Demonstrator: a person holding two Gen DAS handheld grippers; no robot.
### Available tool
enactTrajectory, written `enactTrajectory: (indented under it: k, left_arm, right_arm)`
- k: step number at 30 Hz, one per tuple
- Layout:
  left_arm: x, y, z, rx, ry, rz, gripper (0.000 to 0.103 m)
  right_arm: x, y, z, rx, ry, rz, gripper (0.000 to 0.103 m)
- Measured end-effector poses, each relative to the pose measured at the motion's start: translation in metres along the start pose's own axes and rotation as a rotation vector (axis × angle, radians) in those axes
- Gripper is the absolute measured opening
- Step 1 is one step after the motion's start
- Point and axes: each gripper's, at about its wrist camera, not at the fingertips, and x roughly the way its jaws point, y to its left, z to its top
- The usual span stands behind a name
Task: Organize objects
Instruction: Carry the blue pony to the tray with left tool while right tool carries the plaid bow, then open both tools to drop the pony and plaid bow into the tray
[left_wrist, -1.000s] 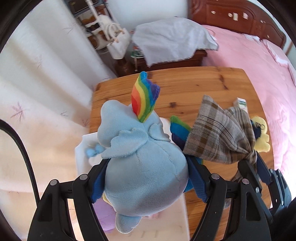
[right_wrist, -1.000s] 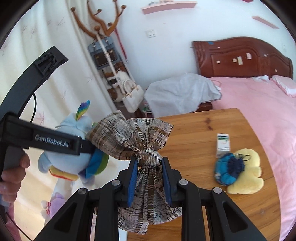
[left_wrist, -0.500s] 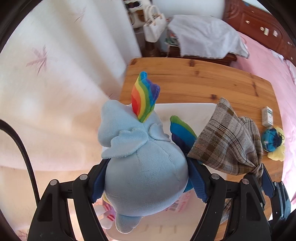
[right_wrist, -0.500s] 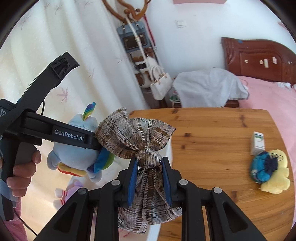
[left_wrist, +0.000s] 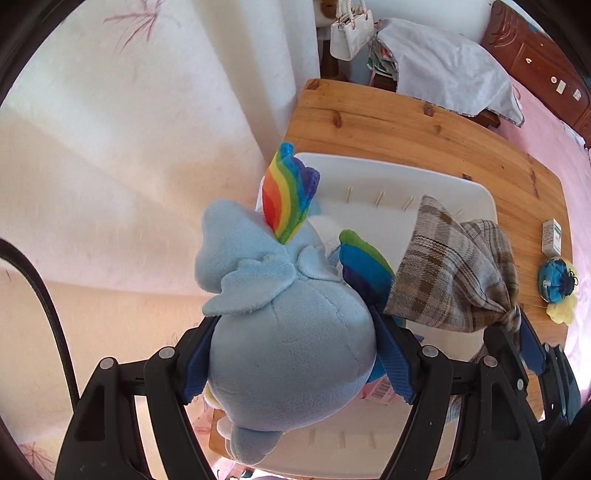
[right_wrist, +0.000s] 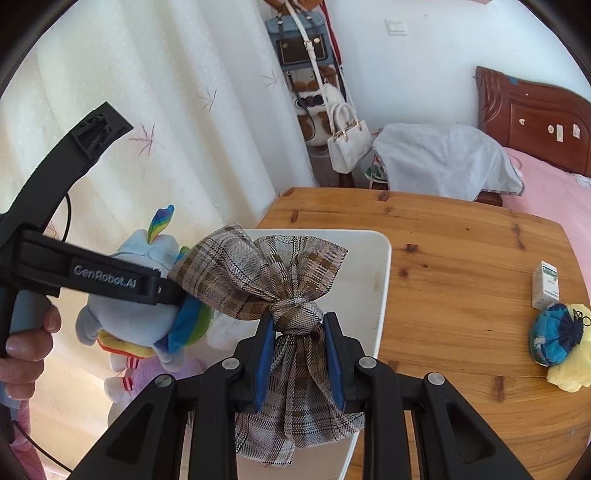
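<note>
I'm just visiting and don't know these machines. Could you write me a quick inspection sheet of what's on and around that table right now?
Surface: wooden table, with a white bin at its left end.
Job's things: blue rainbow-maned plush and plaid fabric bow, both held above the bin.
Clutter: small white box, blue pouch on a yellow plush; more soft toys in the bin.
Grippers: left gripper shut on the plush; right gripper shut on the bow's knot.
Cables: black cable at the left.
Surroundings: curtain, hanging handbags, pink bed, cloth-covered nightstand.
</note>
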Motion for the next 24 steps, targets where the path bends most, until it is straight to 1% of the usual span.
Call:
enactTrajectory:
  k: [4,9,14,16,18,21,24]
  left_arm:
    - [0.005,0.006,-0.008,0.001,0.015,0.009,0.080]
    - [0.009,0.011,-0.013,0.011,0.037,-0.007,0.081]
    - [0.008,0.013,-0.014,0.020,0.038,0.001,0.081]
    - [0.008,0.014,-0.016,0.018,0.035,-0.003,0.082]
    - [0.007,0.014,-0.016,0.023,0.028,0.002,0.082]
    - [0.005,0.012,-0.016,0.030,0.010,0.003,0.082]
    - [0.004,0.010,-0.017,0.020,0.016,0.008,0.082]
  right_arm:
    - [0.006,0.002,-0.001,-0.008,0.013,0.007,0.029]
    - [0.008,0.004,0.001,-0.023,0.016,0.008,0.029]
    - [0.011,0.002,0.004,-0.028,0.021,0.009,0.030]
    - [0.011,0.001,0.004,-0.032,0.022,0.012,0.031]
    - [0.010,-0.002,0.006,-0.032,0.021,0.023,0.039]
    - [0.007,-0.006,0.006,-0.032,0.017,0.035,0.048]
    - [0.005,-0.009,0.007,-0.034,0.017,0.046,0.054]
